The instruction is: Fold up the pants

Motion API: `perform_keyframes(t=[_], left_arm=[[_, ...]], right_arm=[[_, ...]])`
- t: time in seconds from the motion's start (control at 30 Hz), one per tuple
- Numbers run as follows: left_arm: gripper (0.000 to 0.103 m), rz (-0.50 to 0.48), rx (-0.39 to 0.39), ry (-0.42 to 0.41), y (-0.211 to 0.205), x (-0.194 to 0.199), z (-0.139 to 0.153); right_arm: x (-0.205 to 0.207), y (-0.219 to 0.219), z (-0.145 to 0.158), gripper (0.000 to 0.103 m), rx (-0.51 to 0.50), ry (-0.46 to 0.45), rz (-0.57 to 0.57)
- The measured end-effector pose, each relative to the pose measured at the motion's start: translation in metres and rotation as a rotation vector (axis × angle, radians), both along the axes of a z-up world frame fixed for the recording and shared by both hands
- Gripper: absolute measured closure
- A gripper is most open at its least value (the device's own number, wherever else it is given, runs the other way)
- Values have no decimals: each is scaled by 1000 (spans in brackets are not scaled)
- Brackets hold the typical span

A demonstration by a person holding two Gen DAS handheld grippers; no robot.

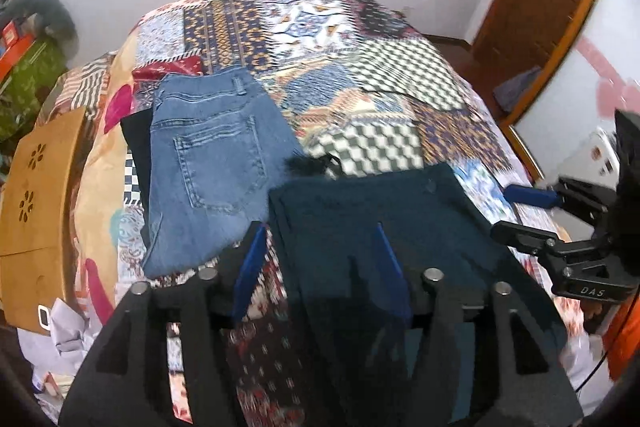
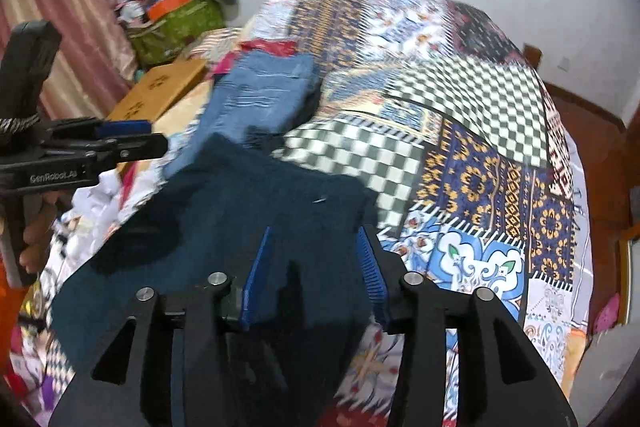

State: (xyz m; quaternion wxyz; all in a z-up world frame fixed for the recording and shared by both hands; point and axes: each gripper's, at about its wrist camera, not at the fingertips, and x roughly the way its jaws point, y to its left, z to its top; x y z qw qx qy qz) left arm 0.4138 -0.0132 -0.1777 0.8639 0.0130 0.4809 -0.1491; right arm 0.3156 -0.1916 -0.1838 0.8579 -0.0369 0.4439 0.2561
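Your left gripper (image 1: 322, 247) hangs with its blue fingers spread over the near left edge of the dark teal pants (image 1: 384, 219), nothing pinched. Those pants lie flat on the patchwork bedspread (image 1: 400, 67), with folded blue jeans (image 1: 212, 163) touching them at ten o'clock. Your right gripper (image 2: 316, 251) is also spread, above the pants' near right part, bedspread showing at three o'clock.
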Motion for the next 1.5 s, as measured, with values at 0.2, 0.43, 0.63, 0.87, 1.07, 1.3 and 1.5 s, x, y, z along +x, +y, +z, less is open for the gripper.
perform_keyframes(t=[0.2,0.43,0.63,0.87,1.07,1.3,1.5], left_arm=[[31,-85,73,47,-17,-51,-19],[23,-59,158,57,-8,-90,-60],[23,-10,116,47,9,-112,-53],[19,54,87,51,32,-135,-53],[19,123,152,69,56,-157,-67],[21,192,81,106,77,-151,-68],[20,157,87,-4,58,-140,-31]], right_arm=[[-37,13,-6,43,-17,42,72],[-74,15,-46,43,-118,75,105],[-87,5,-38,43,-111,62,52],[-105,-8,-34,39,-86,35,-12],[-112,-34,-37,36,-4,89,-83],[-119,-46,-40,33,30,99,-131],[-118,-45,-32,31,0,77,-116]])
